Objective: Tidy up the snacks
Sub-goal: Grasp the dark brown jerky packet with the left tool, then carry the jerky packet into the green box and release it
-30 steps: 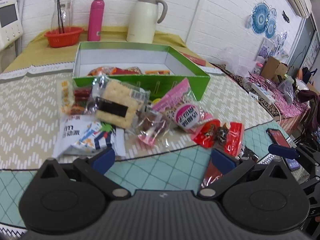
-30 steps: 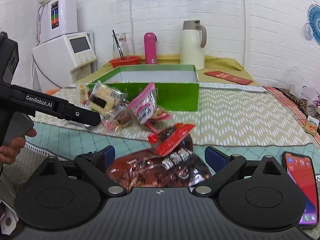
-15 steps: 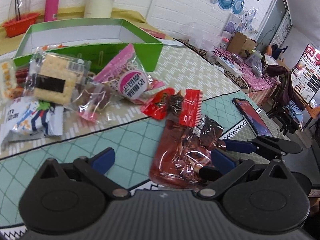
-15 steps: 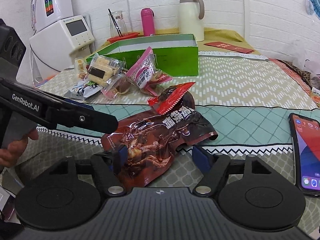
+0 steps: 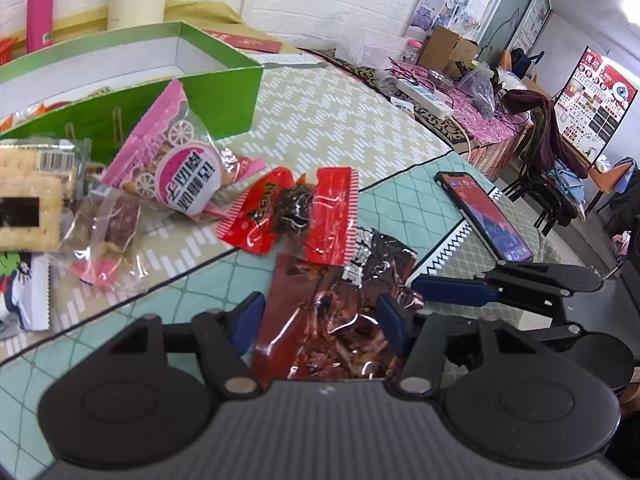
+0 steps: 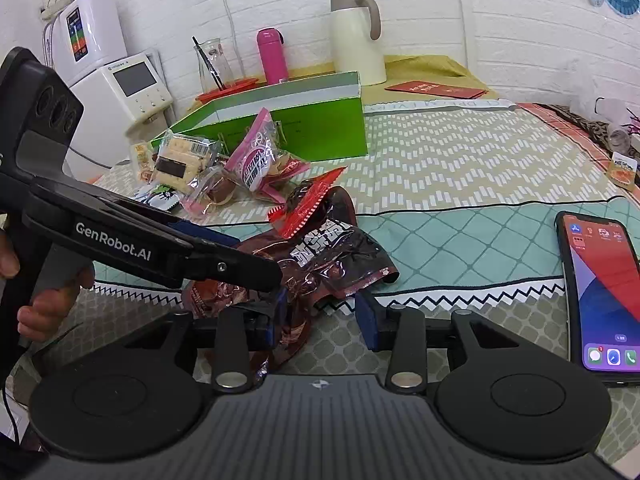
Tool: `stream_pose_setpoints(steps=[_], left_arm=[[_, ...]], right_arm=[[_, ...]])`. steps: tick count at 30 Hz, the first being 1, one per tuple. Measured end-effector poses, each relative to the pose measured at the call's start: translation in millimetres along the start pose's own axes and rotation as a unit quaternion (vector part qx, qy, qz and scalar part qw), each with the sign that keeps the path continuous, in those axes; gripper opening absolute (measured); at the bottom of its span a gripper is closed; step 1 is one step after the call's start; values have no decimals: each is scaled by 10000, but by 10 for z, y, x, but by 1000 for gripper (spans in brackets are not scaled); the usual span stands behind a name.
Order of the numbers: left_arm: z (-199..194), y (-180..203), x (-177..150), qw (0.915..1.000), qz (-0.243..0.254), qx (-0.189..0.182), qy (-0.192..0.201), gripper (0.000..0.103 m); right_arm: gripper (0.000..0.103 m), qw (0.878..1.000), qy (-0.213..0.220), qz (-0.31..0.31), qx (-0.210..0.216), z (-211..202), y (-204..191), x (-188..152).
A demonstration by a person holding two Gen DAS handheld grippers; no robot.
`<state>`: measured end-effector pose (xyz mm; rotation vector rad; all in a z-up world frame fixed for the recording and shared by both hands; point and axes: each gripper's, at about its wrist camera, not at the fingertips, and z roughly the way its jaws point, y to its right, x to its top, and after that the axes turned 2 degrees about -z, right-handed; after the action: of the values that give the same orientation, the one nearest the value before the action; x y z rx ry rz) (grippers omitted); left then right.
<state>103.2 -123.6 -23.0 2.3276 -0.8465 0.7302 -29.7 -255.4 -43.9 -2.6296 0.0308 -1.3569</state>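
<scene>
Dark red snack bag (image 5: 336, 312) lies near the table's (image 6: 460, 168) front edge, both grippers on it. Left gripper (image 5: 320, 322) jaws closing around its near end; right gripper (image 6: 320, 316) jaws closing, bag corner between them, pad contact unclear. Small red packet (image 5: 292, 210) rests on the bag's far end. Green box (image 6: 320, 128) further back; phone (image 6: 604, 292) near the right edge.

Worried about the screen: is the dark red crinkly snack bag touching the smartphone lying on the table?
Apart. The right wrist view shows bare tablecloth between the dark red snack bag and the smartphone.
</scene>
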Motion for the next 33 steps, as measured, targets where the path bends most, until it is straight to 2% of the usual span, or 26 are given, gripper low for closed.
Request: stream_pose_setpoints(steps=[2,8,13,15,16,20,21,22,23,27,28,32,33], left_arm=[[-46,-40,-34,10000,25,-41,-22,42],[-81,-138,-45,9993,-277,-242,12,42],[-69,-84,-63,9985,-183,-509,-76,42],[-43,-58,-60,9986,-152,-499,-22,52],[-27,-45,-60,9985,-153,-517,4,54],[-3,24,-58,9993,-12,-366,79,51],[-3,39,-62,9995,-4,-308,107,47],[0,58,-65,9997,42,-203,119,27],[-4,80,-76,9998,72,-90,147,19],[-81,89,-108,9993,-170,-217,250,19],[-121,89,-102,9991,-204,-234,297,19],[-356,106,-2,9970,-354,-380,575,19],[-424,112,38,9963,-350,-393,673,19]], right_arm=[[68,10000,-46,-78,24,-16,-9,6],[68,9997,-105,-160,146,-21,-24,25],[68,9985,-320,-339,283,-107,-78,-36],[67,9988,-274,-325,256,-103,-83,-43],[65,9991,-240,-265,237,-78,-68,-29],[65,9993,-83,-319,169,4,-75,-10],[64,9993,-55,-329,188,4,-62,-13],[59,9993,-35,-304,206,-1,-49,-21],[58,9996,-14,-223,191,-12,-24,-21],[50,9996,66,-207,193,-144,-37,-4],[41,9995,111,-239,180,-184,-46,11],[28,9982,433,-348,243,-377,-39,153],[20,9974,523,-433,235,-415,-49,198]])
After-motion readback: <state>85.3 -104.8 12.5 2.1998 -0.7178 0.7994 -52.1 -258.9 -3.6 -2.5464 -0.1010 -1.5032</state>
